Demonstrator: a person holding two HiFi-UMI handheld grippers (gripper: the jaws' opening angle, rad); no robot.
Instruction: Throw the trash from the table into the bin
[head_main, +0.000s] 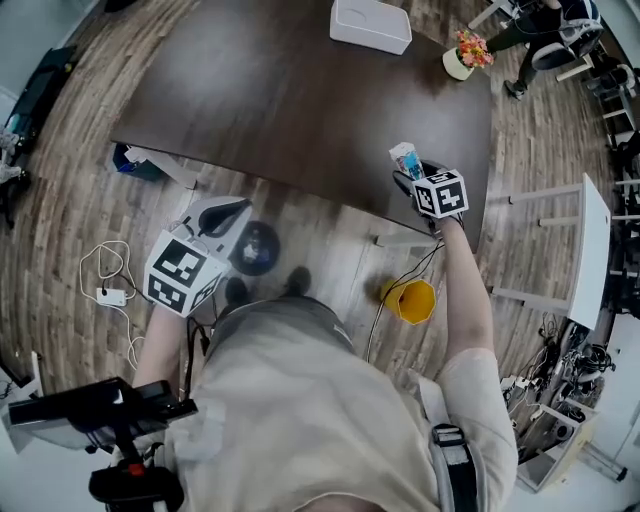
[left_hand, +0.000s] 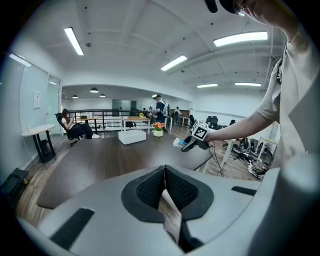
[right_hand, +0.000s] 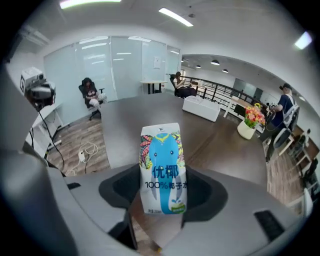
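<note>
Pinching a drink carton (right_hand: 163, 170) between its jaws, the right gripper (right_hand: 162, 192) holds the carton upright over the near right part of the dark wooden surface (head_main: 290, 100). The carton is white, with a blue elephant printed on its front. The left gripper (head_main: 222, 214) hangs at the near left, off the surface and over the wood-plank floor (head_main: 60, 200), with its jaws pressed together and nothing between them. At the far edge of the surface rests a white box (head_main: 370, 24), and a pot of flowers (head_main: 462, 58) stands at the far right corner, well apart from the carton. On the floor near the person's right side sits a yellow container (head_main: 410, 300), possibly the bin, though its form is hard to read from above. A dark round object (head_main: 257, 247) just right of the left gripper is too blurred to name. A white cable (head_main: 110, 270) lies on the floor at the left.
</note>
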